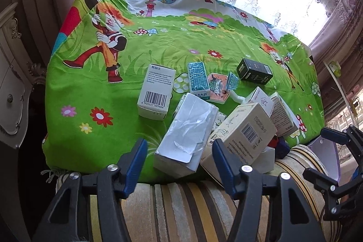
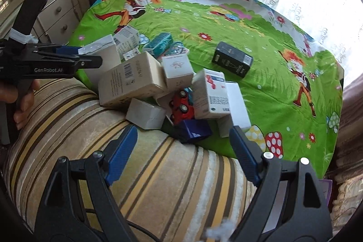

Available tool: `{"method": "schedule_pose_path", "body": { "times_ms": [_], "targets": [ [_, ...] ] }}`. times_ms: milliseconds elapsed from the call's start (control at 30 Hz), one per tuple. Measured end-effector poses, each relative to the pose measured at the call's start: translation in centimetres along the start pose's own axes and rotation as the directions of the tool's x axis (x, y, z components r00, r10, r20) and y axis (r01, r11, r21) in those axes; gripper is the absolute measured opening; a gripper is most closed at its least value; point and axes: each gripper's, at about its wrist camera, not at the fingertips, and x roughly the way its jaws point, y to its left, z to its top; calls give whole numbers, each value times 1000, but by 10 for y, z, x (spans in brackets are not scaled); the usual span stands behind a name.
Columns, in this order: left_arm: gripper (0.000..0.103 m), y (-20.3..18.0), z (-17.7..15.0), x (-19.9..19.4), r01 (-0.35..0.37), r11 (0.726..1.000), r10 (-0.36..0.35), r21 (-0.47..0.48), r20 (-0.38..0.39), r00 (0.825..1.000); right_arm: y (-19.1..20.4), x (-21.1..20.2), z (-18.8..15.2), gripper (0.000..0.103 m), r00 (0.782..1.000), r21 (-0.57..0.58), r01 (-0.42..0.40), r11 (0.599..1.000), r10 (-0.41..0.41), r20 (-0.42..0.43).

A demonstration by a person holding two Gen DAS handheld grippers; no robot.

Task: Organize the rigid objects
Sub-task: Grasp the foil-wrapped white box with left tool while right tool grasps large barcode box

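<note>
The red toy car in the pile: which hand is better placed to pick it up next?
Probably the right. The right gripper stands open and empty, with the red toy car just beyond its fingertips. In the left wrist view, the left gripper faces a silver box, and the car is hidden.

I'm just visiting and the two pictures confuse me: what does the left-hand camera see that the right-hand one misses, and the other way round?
Only the left wrist view shows the basketball-print card and the barcode face of the white box standing apart. Only the right wrist view clearly shows the red toy car, the dark blue box and the hand holding the left gripper. Both show the black box and the green cartoon cloth.
</note>
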Motion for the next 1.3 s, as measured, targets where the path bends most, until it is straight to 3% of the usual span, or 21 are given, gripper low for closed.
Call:
{"method": "schedule_pose_path", "body": {
  "times_ms": [200,633,967,1300],
  "targets": [
    [44,14,-3,0,49,997,-48,-65,12,999,34,17,20,91,1000,-107,21,994,-22,-8],
    [44,47,-12,-4,145,964,-133,-221,71,989,77,48,42,99,996,-183,55,982,-66,-56],
    [44,56,-15,-5,167,951,-148,-261,90,985,94,65,51,102,994,-199,49,979,-68,-88],
    [44,58,-16,-6,169,948,-148,-270,97,984,100,75,58,103,989,-237,102,966,-123,-78]
  ]
}}
